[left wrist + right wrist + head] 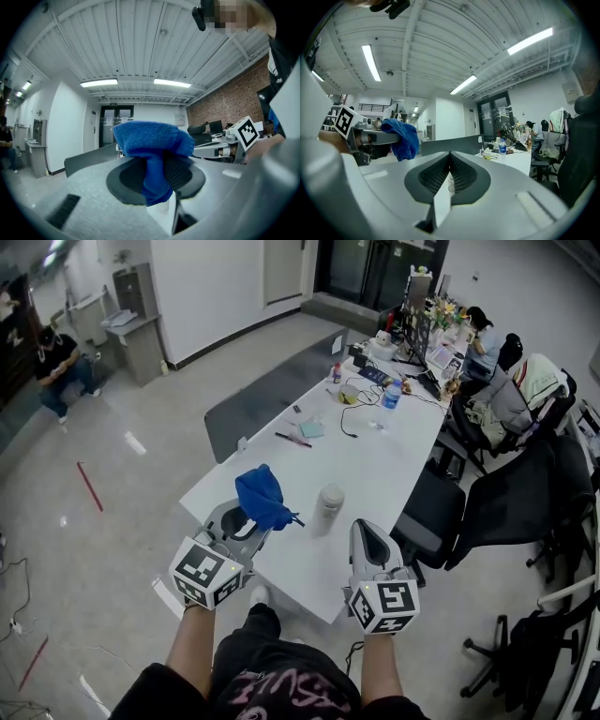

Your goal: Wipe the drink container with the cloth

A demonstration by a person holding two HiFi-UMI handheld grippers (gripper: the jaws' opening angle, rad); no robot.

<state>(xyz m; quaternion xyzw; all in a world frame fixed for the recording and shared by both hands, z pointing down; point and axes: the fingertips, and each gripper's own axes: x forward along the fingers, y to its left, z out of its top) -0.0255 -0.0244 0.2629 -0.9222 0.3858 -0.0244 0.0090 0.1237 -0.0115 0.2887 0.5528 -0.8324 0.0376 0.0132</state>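
Observation:
A white drink container [327, 509] stands upright near the front edge of the long white table [375, 460]. My left gripper [251, 514] is shut on a blue cloth [262, 497], which bunches up over its jaws; in the left gripper view the cloth [152, 147] fills the middle and hangs between the pads. The cloth lies left of the container, a short gap apart. My right gripper [367, 538] sits right of and nearer than the container, its jaws pressed together with nothing between them. From the right gripper view [450, 174] the cloth [401, 137] shows at the left.
Farther along the table lie a cable [348, 418], a plastic bottle [391, 395], pens and a monitor [418, 337]. Black office chairs [514, 498] stand along the right side. A grey partition [272, 395] runs along the table's left. Seated people are at far left and far right.

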